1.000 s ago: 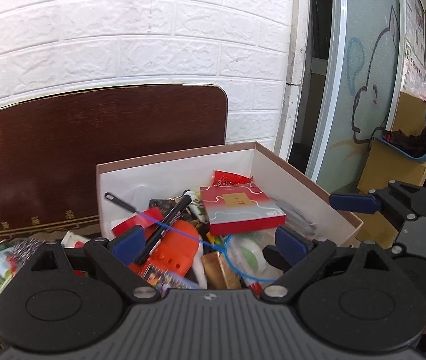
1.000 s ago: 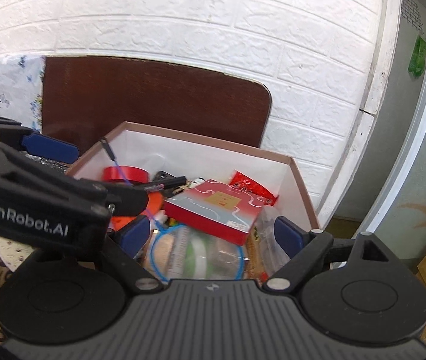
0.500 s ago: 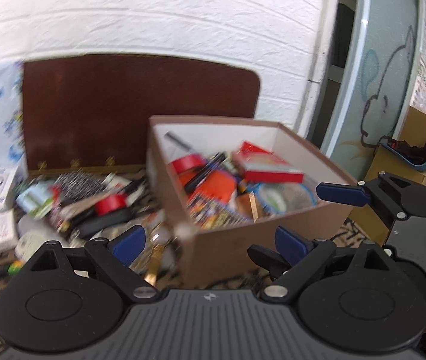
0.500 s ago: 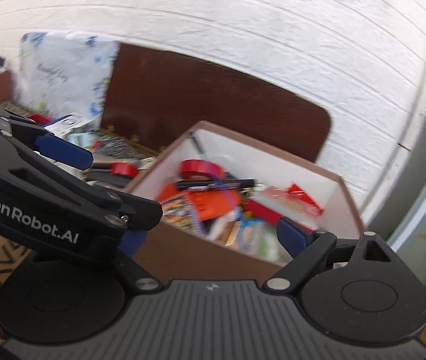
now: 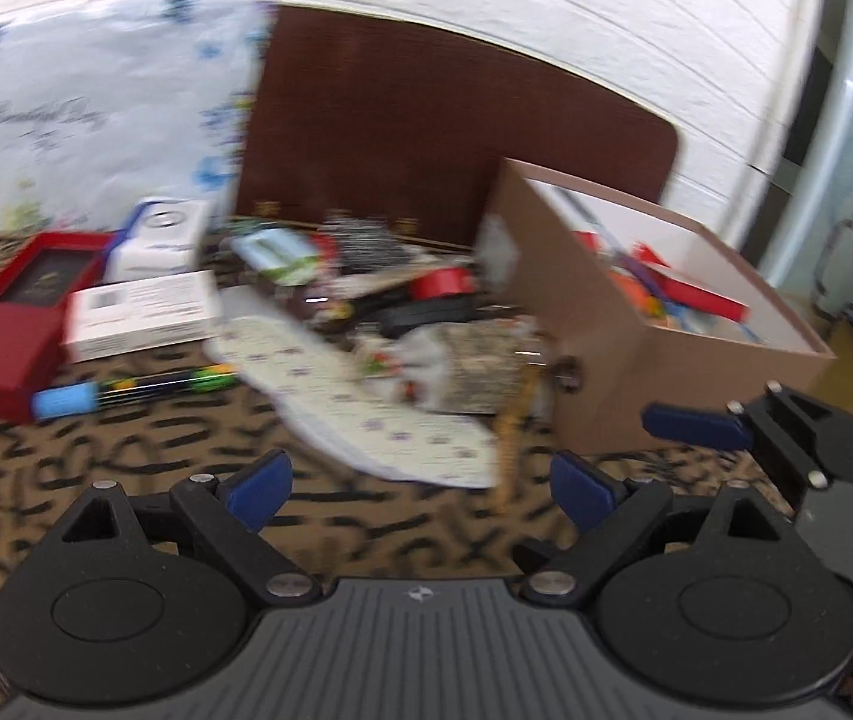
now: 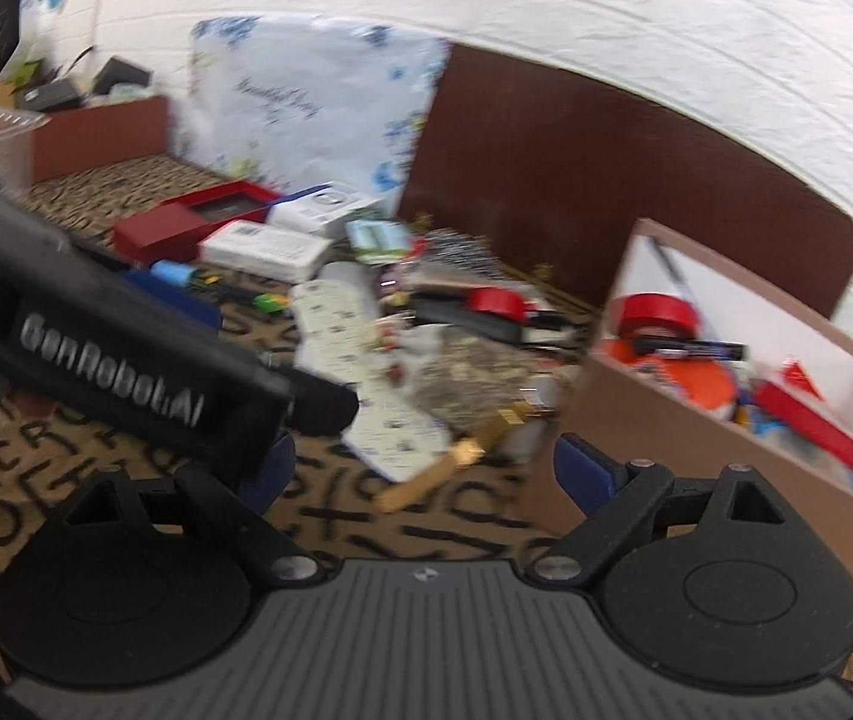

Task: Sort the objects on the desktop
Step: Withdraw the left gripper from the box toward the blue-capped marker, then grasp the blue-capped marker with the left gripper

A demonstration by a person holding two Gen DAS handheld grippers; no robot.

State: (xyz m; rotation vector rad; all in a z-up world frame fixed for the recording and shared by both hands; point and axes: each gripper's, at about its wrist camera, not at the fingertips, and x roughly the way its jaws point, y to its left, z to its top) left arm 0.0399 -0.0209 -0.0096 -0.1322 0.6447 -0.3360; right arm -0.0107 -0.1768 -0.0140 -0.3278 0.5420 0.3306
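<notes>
Left gripper [image 5: 420, 483]: your fingers stand apart, empty.
Right gripper [image 6: 426, 471]: fingers apart, empty.
Loose pile [image 5: 402, 324]: lies on the counter [image 5: 126, 450], just left of the cardboard box [image 5: 654, 372].
Box: already part-filled.
Approach: slow down, the view is blurred; pick one item at the pile's edge.

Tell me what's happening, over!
Both grippers, left and right, open, holding nothing. Box part filled on the right. Pile of clutter beside it, unsorted. Nothing in the way.

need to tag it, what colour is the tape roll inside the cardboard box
Red tape roll, clearest in the right wrist view.
</notes>
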